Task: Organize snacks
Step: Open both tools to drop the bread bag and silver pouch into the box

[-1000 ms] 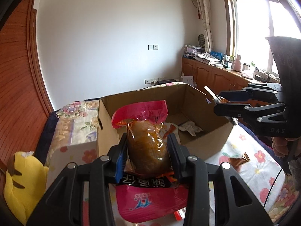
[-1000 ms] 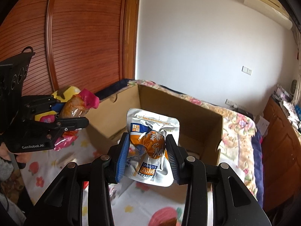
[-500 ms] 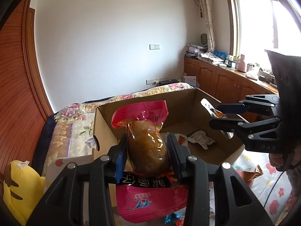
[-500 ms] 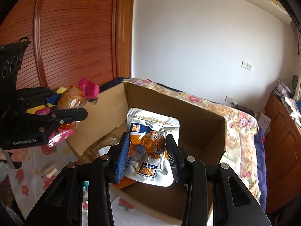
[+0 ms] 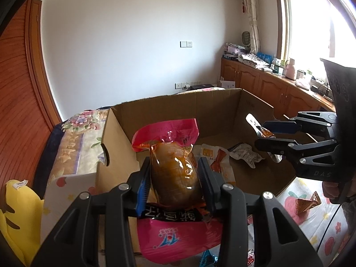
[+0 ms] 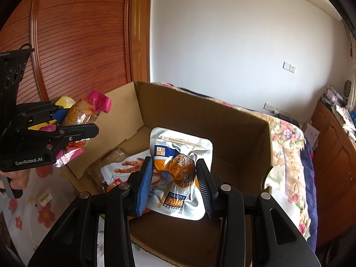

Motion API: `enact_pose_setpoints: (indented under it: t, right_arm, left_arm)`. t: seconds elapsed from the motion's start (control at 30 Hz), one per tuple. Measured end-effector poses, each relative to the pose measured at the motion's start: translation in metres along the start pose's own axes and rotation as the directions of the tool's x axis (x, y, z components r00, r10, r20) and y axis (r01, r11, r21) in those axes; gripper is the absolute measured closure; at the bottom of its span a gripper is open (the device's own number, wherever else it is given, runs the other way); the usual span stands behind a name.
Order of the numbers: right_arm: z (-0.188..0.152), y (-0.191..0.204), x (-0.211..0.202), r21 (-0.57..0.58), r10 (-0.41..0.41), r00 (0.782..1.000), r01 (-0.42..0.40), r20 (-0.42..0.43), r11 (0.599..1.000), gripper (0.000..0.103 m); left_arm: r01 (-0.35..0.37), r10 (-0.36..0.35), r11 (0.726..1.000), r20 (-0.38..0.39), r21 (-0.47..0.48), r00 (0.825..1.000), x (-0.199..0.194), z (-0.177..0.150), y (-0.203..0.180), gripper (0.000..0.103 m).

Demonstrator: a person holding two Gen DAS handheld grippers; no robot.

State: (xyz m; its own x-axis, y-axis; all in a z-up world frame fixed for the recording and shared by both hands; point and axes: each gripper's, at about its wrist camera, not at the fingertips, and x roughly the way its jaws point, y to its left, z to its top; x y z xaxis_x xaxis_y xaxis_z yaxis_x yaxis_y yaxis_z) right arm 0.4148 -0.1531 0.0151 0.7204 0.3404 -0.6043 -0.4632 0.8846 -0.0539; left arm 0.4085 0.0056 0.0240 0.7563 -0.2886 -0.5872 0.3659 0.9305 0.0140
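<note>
Both snacks poised over the cardboard box (image 5: 173, 109) — the left gripper (image 5: 174, 173) pinches a pink-topped pouch (image 5: 173, 166), the right gripper (image 6: 174, 178) a silver-and-orange packet (image 6: 181, 171). Next, judging by the task: spread the jaws to drop them in. Beneath lies a floral bedspread (image 5: 311, 229); beyond, a white wall (image 5: 133, 40) and wooden cabinets (image 5: 267, 84).

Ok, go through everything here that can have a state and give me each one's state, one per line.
Cardboard box: open on top, a few snack packets inside.
Left gripper: fingers shut on the pink packet, held above the box.
Right gripper: fingers shut on the silver packet, held above the box.
Loose snack: lying outside the box.
</note>
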Motion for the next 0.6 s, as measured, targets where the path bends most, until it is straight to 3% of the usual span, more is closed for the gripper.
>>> enact_pose_setpoints:
  t: [0.37,0.6]
  right_arm:
    - [-0.006,-0.008,0.013,0.023,0.02,0.999,-0.02,-0.032,1.0,0.063]
    - [-0.009,-0.008,0.009,0.031,0.013,0.999,-0.012,-0.031,0.999,0.058]
  left_arm:
    - [-0.025,0.024,1.0,-0.018,-0.015,1.0,0.008,-0.006,-0.002,0.06]
    - [-0.023,0.023,1.0,0.016,-0.004,1.0,-0.005,-0.004,-0.006,0.057]
